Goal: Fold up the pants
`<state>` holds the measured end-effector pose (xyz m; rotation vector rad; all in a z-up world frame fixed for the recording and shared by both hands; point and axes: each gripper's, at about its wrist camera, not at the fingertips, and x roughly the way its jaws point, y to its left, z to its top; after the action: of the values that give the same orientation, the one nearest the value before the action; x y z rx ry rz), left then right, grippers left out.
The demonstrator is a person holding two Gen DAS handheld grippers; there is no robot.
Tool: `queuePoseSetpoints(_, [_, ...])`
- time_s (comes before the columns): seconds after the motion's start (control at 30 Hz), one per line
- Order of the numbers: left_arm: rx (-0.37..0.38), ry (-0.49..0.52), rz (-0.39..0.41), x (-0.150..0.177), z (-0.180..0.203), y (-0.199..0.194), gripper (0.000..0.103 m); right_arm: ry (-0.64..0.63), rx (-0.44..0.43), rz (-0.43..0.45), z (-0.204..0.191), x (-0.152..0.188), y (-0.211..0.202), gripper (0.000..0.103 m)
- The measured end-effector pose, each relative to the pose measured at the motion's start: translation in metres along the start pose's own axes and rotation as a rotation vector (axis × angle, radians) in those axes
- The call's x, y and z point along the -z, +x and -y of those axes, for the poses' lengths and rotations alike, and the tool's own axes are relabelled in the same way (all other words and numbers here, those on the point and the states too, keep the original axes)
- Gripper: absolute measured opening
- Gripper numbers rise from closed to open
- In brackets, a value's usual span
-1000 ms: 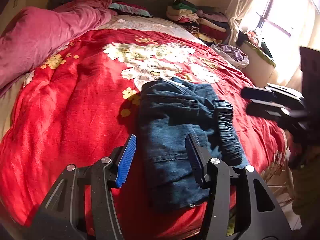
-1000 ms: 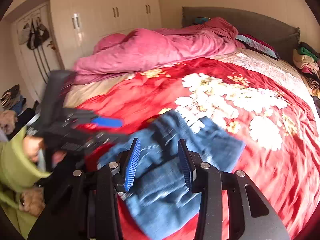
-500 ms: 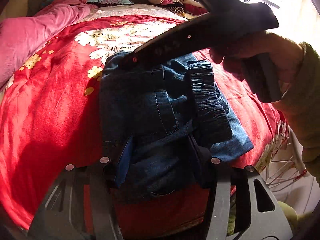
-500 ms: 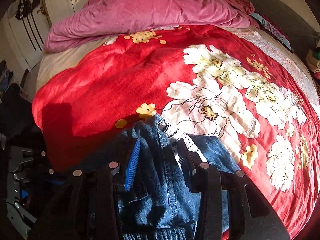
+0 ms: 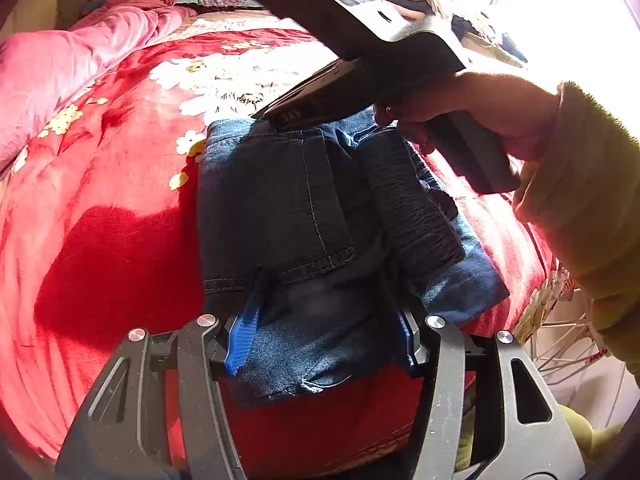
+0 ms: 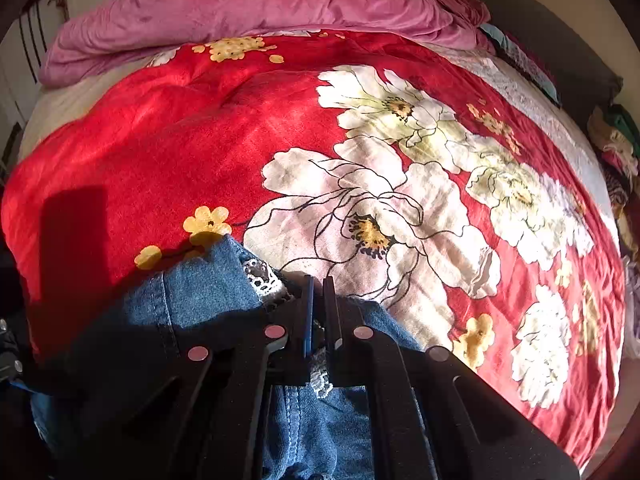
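Observation:
The folded blue denim pants (image 5: pixel 304 220) lie on the red flowered bedspread (image 5: pixel 100 208) near the bed's foot edge. My left gripper (image 5: pixel 324 308) is open, its blue pads on either side of the near end of the folded pile. My right gripper (image 6: pixel 318 292) is shut on the far edge of the pants (image 6: pixel 200 292), next to a bit of white lace trim (image 6: pixel 264 280). In the left wrist view the right gripper's body (image 5: pixel 360 92) and the hand holding it reach over the pants' far end.
A pink duvet (image 6: pixel 248 4) is bunched at the far side of the bed. Stacked folded clothes (image 6: pixel 616 136) sit at the bed's edge near the headboard. A white wire rack (image 5: pixel 560 344) stands on the floor past the bed's foot. Bright window light falls from the right.
My left gripper has moved down so that its open pads straddle the near end of the pants. My right gripper has swung over to the far edge and shut on the denim.

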<state>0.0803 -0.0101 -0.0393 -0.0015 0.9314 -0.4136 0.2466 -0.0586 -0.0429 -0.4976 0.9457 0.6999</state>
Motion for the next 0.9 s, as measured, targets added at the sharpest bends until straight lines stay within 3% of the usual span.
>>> queuePoseSetpoints(0.07, [0.002,-0.002,-0.001,0.000,0.000,0.000,0.047,0.035,-0.020,0.035,0.006,0.003,-0.008,0.005])
queuePoseSetpoints(0.13, [0.002,-0.002,-0.002,0.000,0.000,0.001,0.048,0.062,-0.026,0.095,0.009,0.006,-0.028,0.013])
queuePoseSetpoints(0.2, [0.002,-0.002,-0.002,0.000,0.000,0.001,0.048,0.101,-0.041,0.176,0.012,0.013,-0.059,0.032])
queuePoseSetpoints(0.3, [0.003,-0.002,-0.001,0.000,0.000,0.001,0.048,0.102,-0.072,0.252,0.003,0.029,-0.098,0.039])
queuePoseSetpoints(0.43, [0.001,-0.001,-0.002,0.000,0.000,0.001,0.048,0.070,-0.080,0.209,-0.012,0.056,-0.109,0.042])
queuePoseSetpoints(0.6, [-0.006,0.004,-0.005,0.001,0.002,0.002,0.048,0.072,0.009,0.090,-0.017,0.085,-0.068,0.044])
queuePoseSetpoints(0.73, [-0.011,0.000,-0.002,0.001,0.001,0.002,0.049,0.140,-0.023,0.122,-0.009,0.091,-0.064,0.046])
queuePoseSetpoints(0.9, [0.004,-0.010,0.056,-0.001,0.003,-0.019,0.056,0.217,-0.043,0.251,0.005,0.102,-0.112,0.057])
